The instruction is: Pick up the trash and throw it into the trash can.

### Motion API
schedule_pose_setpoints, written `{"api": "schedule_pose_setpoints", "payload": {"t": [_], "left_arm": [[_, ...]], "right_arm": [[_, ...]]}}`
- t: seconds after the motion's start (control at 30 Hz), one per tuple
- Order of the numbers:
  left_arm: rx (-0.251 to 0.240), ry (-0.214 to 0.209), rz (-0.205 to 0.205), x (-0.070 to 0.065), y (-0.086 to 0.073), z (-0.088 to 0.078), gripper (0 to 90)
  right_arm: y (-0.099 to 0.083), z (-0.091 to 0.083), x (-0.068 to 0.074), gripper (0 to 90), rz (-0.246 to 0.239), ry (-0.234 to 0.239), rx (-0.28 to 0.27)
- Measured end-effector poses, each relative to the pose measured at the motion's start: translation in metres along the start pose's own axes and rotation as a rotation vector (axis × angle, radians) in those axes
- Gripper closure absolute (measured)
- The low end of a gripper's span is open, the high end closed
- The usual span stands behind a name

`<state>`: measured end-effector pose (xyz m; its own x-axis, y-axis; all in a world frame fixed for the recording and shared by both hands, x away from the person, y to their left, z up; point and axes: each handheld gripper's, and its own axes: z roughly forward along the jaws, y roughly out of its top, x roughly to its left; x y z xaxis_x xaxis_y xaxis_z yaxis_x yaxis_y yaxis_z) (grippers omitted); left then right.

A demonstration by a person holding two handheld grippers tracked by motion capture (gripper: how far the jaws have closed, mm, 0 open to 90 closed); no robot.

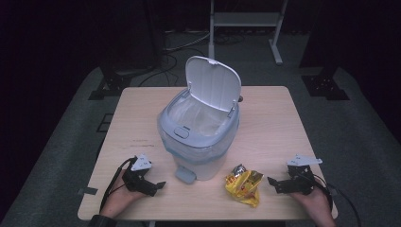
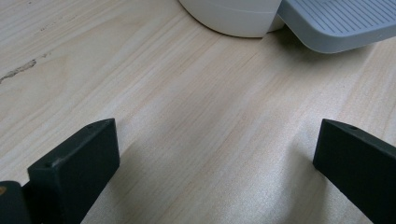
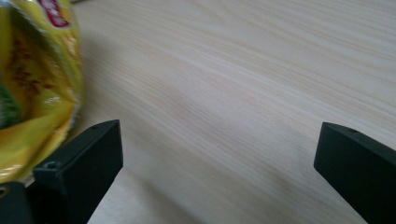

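Pale wooden table point(image 1: 279, 118), dim, seemingly carpeted room.

A glossy, crinkled foil finish is shown by the yellow snack bag point(image 1: 244, 186). Smooth, matt plastic is seen on the pale grey-blue pedal bin point(image 1: 198, 142), matt black plastic on each tool's jaws, and light, grained wood on the tabletop point(image 1: 274, 127).

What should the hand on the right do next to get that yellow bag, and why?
Probably slide the right gripper a little toward the yellow bag so the bag comes between its jaws. They stand wide open with only bare table between them, and the bag lies just off to one side. The bin already has its lid up, ready for it.
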<state>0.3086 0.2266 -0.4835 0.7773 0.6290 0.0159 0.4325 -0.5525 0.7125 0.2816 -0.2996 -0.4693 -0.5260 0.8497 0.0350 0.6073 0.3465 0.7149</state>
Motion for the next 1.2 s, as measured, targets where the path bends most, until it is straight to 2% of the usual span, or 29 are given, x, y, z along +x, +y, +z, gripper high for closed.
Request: {"api": "schedule_pose_setpoints", "payload": {"t": [0.17,0.4,0.67,0.77,1.03,1.2], "left_arm": [[-0.001,0.000,-0.001,0.000,0.000,0.000,0.0],[0.000,0.000,-0.001,0.000,0.000,0.000,0.0],[-0.001,0.000,-0.003,0.000,0.000,0.000,0.0],[0.002,-0.001,0.000,0.000,0.000,0.000,0.0],[0.001,0.004,-0.004,0.000,0.000,0.000,0.0],[-0.002,0.005,-0.008,0.000,0.000,0.000,0.0]], "right_arm": [[0.003,-0.012,0.011,0.4,-0.015,0.010,-0.023],[0.008,-0.025,0.024,0.4,-0.028,0.050,-0.042],[0.012,-0.034,0.041,0.4,-0.044,0.105,-0.061],[0.013,-0.038,0.048,0.4,-0.044,0.143,-0.067],[0.018,-0.039,0.062,0.4,-0.052,0.186,-0.077],[0.020,-0.028,0.065,0.4,-0.065,0.173,-0.057]]}}
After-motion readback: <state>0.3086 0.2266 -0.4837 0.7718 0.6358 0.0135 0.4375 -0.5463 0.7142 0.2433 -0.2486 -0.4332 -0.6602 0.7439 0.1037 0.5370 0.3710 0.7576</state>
